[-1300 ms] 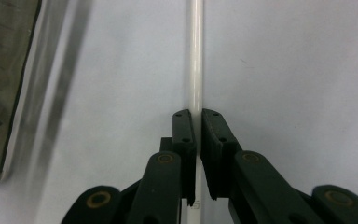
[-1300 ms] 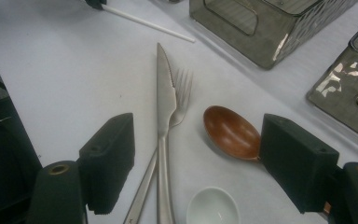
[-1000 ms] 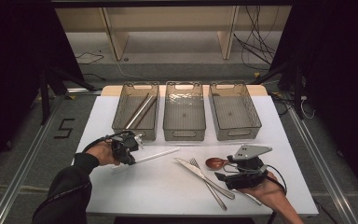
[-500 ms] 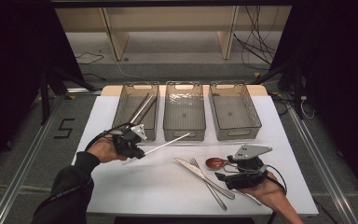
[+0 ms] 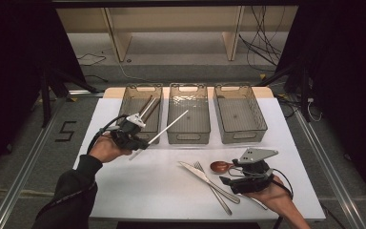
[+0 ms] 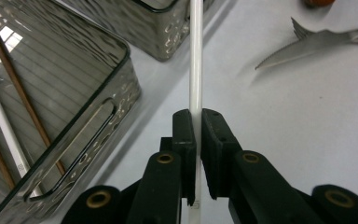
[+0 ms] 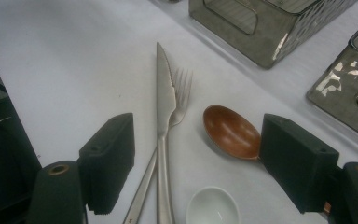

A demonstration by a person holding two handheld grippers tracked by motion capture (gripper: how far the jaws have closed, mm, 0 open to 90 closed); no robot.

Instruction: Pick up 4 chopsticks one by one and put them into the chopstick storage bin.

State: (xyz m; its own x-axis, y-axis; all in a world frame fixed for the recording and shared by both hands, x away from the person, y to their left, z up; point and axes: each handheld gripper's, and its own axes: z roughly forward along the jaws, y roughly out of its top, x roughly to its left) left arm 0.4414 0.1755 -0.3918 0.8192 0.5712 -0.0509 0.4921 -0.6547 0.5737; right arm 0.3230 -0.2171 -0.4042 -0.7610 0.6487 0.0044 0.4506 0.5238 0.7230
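The thin, smooth white chopstick (image 6: 196, 70) is clamped in the left tool (image 6: 196, 135), its tip cut off at twelve o'clock and pointing over the ribbed smoky plastic bin (image 5: 188, 117). The right tool (image 7: 196, 163) stands apart over the white table (image 5: 162, 186), above a serrated steel knife (image 7: 164, 116), a fork (image 7: 181, 93) partly hidden under it, and a glossy brown wooden spoon (image 7: 230, 133) at three o'clock.

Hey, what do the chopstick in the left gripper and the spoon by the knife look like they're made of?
White chopstick: smooth, glossy, uniform white, probably plastic or melamine. Brown spoon: warm reddish-brown bowl with a soft sheen, likely lacquered wood, possibly plastic. Knife: bright mirror finish, evidently polished steel.
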